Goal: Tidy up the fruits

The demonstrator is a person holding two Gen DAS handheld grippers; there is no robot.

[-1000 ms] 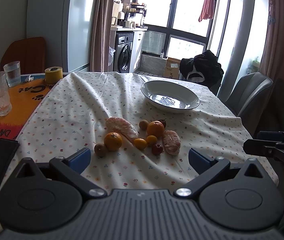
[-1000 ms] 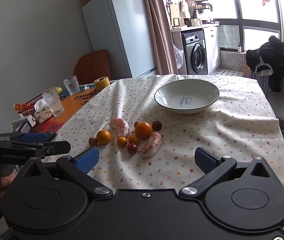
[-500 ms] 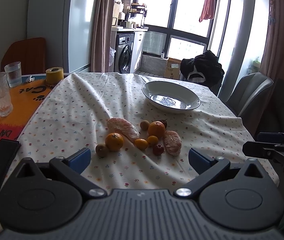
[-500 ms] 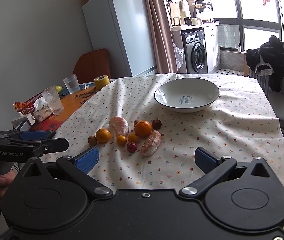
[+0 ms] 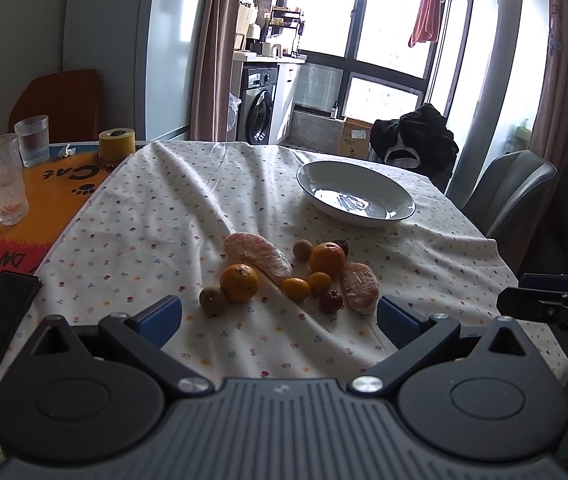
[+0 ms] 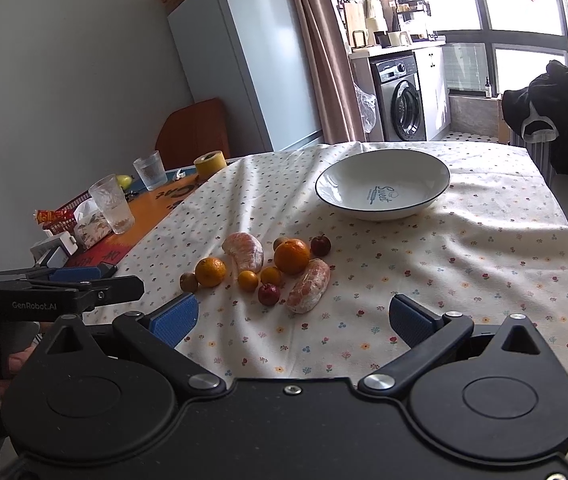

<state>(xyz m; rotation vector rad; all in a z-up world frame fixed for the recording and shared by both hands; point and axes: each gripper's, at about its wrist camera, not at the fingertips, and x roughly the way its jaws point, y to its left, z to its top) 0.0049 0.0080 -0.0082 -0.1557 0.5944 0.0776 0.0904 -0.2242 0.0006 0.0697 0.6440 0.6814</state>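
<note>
Both grippers are easing slightly closer to the fruit pile than a second ago; nothing on the cloth has shifted. Left gripper (image 5: 279, 314) and right gripper (image 6: 293, 320) are hovering with jaws spread wide and empty, probably lining up a first pick. Oranges (image 6: 291, 256), peeled pomelo segments (image 6: 308, 286), kumquats (image 6: 248, 280) and small dark fruits are lying clustered loose on the floral tablecloth (image 6: 463, 264), while the white bowl (image 6: 419, 160) is waiting empty just beyond. Glasses (image 5: 2, 178) are standing aside on the tabletop; a washing machine (image 5: 258, 110) is showing behind.
</note>
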